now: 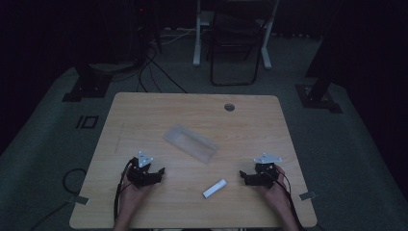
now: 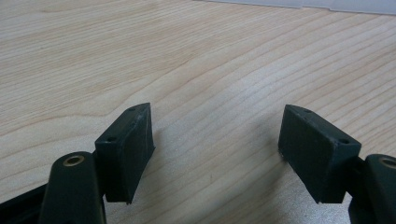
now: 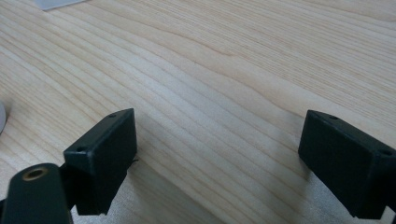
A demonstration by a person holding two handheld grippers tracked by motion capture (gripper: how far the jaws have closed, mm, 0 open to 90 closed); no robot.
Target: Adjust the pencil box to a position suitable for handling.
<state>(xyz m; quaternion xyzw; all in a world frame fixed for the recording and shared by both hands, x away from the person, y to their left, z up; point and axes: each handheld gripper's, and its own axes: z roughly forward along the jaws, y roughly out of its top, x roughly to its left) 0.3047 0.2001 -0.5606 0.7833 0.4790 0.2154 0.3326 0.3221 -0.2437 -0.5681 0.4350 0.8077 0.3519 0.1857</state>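
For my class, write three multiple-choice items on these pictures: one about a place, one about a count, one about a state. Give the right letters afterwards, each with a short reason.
1. Where does the small white tube lie?
A. between the two grippers, near the table's front edge
B. on top of the clear plastic bag
C. on the floor

2. How many round holes does the wooden table have?
A. none
B. one
C. three

3. How do the jaws of the left gripper stand?
A. shut on the tube
B. shut on nothing
C. open, with bare wood between them

Key: 1 A, the high view shows it between the left and right gripper. 2 B, one hole near the far edge. 3 C, the left gripper view shows the gap.
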